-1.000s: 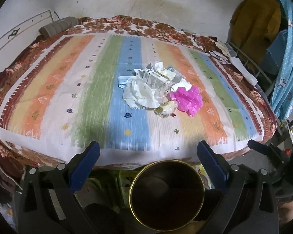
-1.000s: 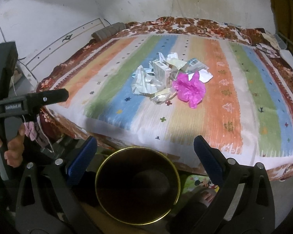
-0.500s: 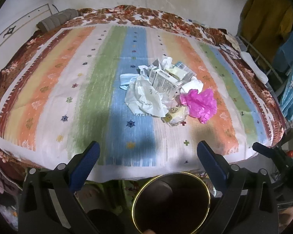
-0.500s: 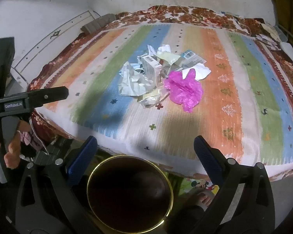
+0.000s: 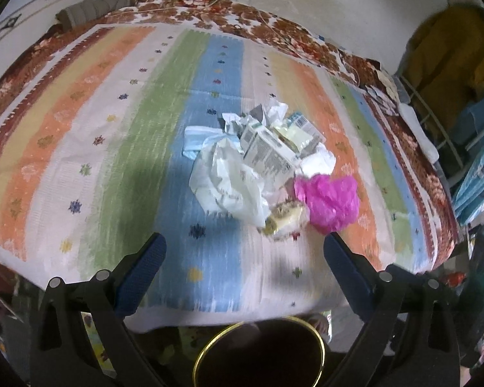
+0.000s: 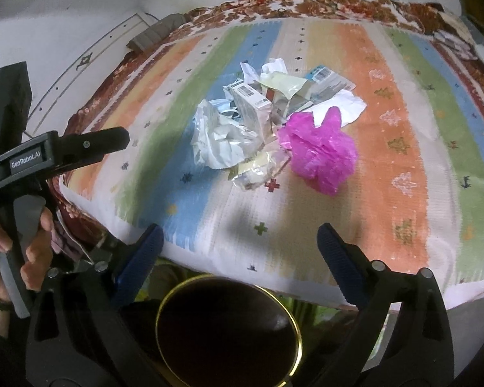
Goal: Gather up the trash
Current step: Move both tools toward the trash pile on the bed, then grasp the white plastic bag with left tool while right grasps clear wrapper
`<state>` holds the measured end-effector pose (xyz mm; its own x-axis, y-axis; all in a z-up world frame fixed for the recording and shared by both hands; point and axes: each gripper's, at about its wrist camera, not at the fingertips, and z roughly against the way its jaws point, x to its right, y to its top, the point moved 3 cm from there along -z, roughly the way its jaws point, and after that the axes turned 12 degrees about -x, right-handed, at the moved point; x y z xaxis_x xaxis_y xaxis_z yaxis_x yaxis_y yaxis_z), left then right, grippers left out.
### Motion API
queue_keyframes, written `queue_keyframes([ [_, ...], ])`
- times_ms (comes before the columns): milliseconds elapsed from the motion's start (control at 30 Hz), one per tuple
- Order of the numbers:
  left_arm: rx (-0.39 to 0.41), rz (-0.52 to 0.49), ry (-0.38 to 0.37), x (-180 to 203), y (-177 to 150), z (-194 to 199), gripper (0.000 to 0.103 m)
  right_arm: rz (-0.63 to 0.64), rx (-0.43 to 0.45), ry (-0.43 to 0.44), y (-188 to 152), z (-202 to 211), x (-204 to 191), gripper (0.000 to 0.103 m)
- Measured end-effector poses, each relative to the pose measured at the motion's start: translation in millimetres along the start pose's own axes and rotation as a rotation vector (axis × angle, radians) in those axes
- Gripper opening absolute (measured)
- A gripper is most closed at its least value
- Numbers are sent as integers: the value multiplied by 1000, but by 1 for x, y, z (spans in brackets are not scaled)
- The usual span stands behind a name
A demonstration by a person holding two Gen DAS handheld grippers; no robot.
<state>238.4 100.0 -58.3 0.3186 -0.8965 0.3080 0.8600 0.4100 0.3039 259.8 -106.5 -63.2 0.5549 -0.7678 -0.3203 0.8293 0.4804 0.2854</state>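
Striped bedspread carries the trash pile at its middle, the pink bag on the pile's right edge. Left gripper and right gripper hover spread and empty before the pile, over the gold-rimmed bin, likely set there to catch drops.

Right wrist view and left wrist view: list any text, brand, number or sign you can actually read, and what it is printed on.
"GenRobot.AI": white label on the black body of the left gripper, seen in the right wrist view.
Small carton in the trash pile: barcode and print, too small to read.
Blue-edged packet: barcode, digits unreadable.
White crumpled bag: faint print, too blurred to read.
Nothing else is legible in either view.
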Motion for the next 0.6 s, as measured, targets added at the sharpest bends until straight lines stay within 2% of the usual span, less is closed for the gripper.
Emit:
queue_keyframes([
  [100, -5, 11, -5, -3, 10, -9, 93, -28, -14, 22, 11, -11, 5, 91],
  [367, -44, 81, -73, -12, 34, -34, 88, -95, -41, 61, 35, -35, 15, 89],
  [600, -44, 95, -83, -12, 52, -49, 78, -157, -61, 85, 53, -60, 24, 85],
])
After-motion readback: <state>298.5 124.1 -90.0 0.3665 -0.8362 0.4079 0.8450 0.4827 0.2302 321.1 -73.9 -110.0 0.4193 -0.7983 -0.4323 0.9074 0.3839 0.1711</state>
